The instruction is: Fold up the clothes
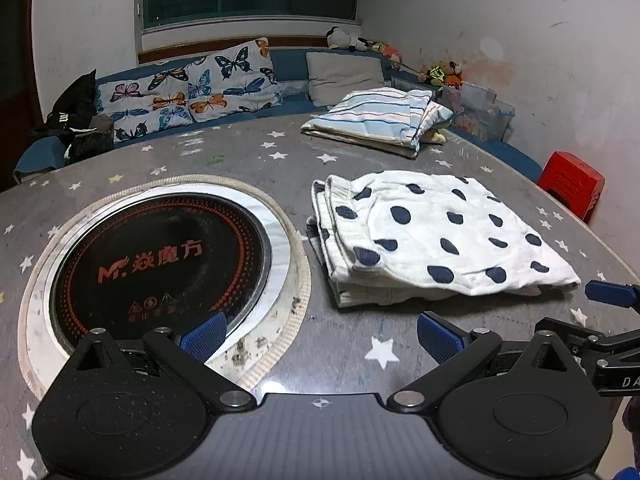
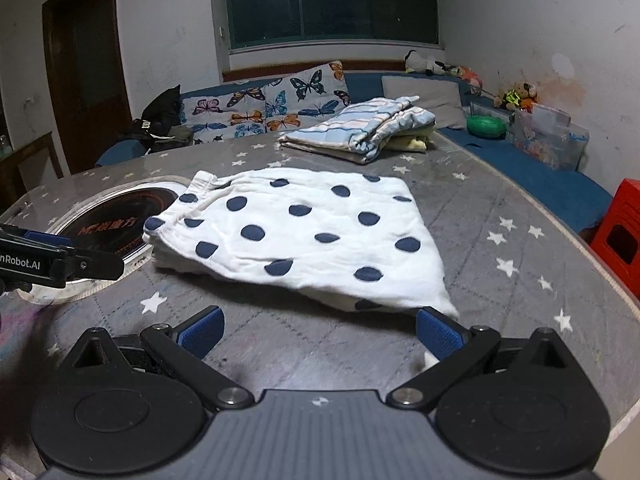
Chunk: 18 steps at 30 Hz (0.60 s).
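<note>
Blue-padded tongs frame the scene from both sides: the left tongs (image 1: 320,338) hang spread wide with nothing between their fingers, low over the grey, star-printed worktop (image 1: 280,148) at the rim of the round built-in hotplate (image 1: 160,264), while the right tongs (image 2: 320,334) are likewise parted and empty, their right pad (image 2: 438,338) just at the near corner of the polka-dot garment (image 2: 308,236). That white, navy-spotted piece lies folded in several layers on the worktop, just right of the hotplate, its stacked edges turned toward the burner and its top layer fairly flat, with one loose corner reaching toward the right tongs. The placement suggests a fold completed or nearly so, with both tools drawn back to the near edge, perhaps to judge the result or to take the near hem for one more fold; which of the two cannot be told. Farther back, well apart from it, a striped blue-and-white garment (image 1: 380,120) sits folded on top of something yellowish, apparently a finished pile kept clear of the working area. Beyond the worktop, butterfly-print cushions (image 1: 192,88) and a grey pillow (image 1: 344,74) line a blue bench seat (image 2: 532,172) beneath a dark window (image 2: 332,0), soft toys (image 1: 444,72) crowd the corner, and a red stool (image 1: 572,184) stands at the right.
</note>
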Tool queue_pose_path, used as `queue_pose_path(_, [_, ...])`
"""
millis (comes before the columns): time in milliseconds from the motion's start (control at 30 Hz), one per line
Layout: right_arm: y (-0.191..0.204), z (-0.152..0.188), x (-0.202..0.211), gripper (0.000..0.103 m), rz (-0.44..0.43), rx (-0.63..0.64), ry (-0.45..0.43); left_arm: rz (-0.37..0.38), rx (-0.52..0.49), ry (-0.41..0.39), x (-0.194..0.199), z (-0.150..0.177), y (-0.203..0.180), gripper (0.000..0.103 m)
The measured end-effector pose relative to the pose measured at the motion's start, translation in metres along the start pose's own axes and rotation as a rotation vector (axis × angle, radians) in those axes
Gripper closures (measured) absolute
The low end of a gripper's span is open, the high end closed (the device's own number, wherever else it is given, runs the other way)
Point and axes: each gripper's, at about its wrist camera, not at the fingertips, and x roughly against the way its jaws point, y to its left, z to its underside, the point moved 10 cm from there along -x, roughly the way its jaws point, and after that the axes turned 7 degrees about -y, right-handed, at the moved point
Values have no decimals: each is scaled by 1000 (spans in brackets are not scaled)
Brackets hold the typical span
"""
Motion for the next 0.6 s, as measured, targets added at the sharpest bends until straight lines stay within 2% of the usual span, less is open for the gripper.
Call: queue_pose_path(600, [3, 18, 2, 0, 43, -72, 38, 28, -4, 27, 2, 18, -10, 0])
